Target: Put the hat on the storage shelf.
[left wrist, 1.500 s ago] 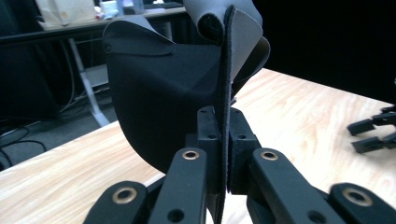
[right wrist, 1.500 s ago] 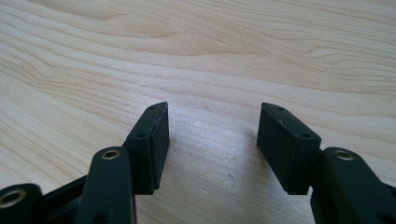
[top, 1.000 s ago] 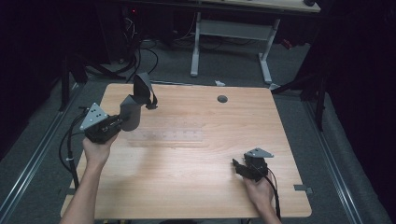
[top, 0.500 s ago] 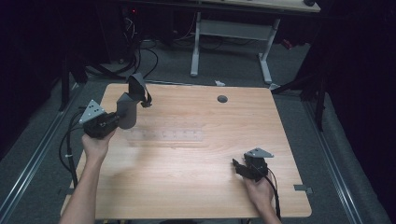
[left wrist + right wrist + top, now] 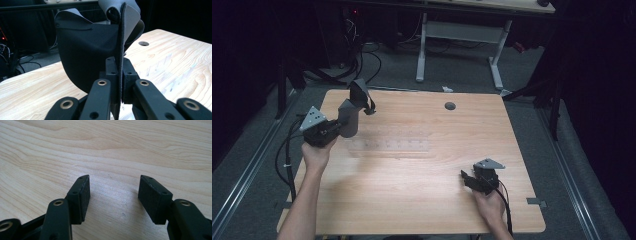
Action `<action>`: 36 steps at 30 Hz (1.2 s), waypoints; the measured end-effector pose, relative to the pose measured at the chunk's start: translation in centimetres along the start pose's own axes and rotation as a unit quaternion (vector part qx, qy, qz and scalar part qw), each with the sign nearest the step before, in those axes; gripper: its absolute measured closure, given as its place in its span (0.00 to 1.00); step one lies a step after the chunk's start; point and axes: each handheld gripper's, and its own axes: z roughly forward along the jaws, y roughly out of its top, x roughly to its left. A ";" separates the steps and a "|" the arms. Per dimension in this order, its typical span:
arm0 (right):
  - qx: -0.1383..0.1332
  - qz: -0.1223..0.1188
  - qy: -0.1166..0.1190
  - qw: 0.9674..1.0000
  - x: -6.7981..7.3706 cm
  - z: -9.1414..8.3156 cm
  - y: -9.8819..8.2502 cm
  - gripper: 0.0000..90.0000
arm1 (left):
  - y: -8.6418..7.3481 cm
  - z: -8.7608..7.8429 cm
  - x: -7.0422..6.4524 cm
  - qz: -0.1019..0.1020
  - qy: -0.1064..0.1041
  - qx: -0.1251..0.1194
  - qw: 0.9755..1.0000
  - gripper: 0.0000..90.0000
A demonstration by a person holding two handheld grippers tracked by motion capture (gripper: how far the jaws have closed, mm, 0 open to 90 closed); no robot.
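Observation:
My left gripper [image 5: 340,127] is over the table's left side, shut on a dark grey piece of fabric [image 5: 352,110]. The fabric stands up from the jaws and folds over at its top [image 5: 360,91]. In the left gripper view the jaws of my left gripper [image 5: 121,75] pinch a thin edge of the fabric [image 5: 85,55], whose curled grey top sits above. My right gripper [image 5: 465,178] rests low near the table's front right, open. The right gripper view shows my right gripper [image 5: 113,195] with bare wood between its pads.
The wooden table [image 5: 427,170] has a round cable hole [image 5: 450,106] near its far edge. A faint pale marked strip [image 5: 389,146] lies across the middle. Behind the table stand a white desk frame [image 5: 422,50] and floor cables [image 5: 362,55].
My left gripper has shifted slightly to the left with the fabric in it. The right gripper has not moved.

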 end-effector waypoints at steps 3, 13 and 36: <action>0.000 0.000 0.000 1.000 0.0 0.0 0.0 0.48 | -0.1 0.0 0.0 0.001 -0.002 0.001 1.000 0.97; 0.000 0.000 0.000 1.000 0.0 0.0 0.0 0.48 | -1.1 0.5 0.0 -0.011 0.005 0.007 1.000 0.97; 0.001 -0.001 0.000 1.000 0.1 0.0 0.0 0.47 | -2.6 0.3 -1.8 -0.043 0.043 0.043 0.997 0.96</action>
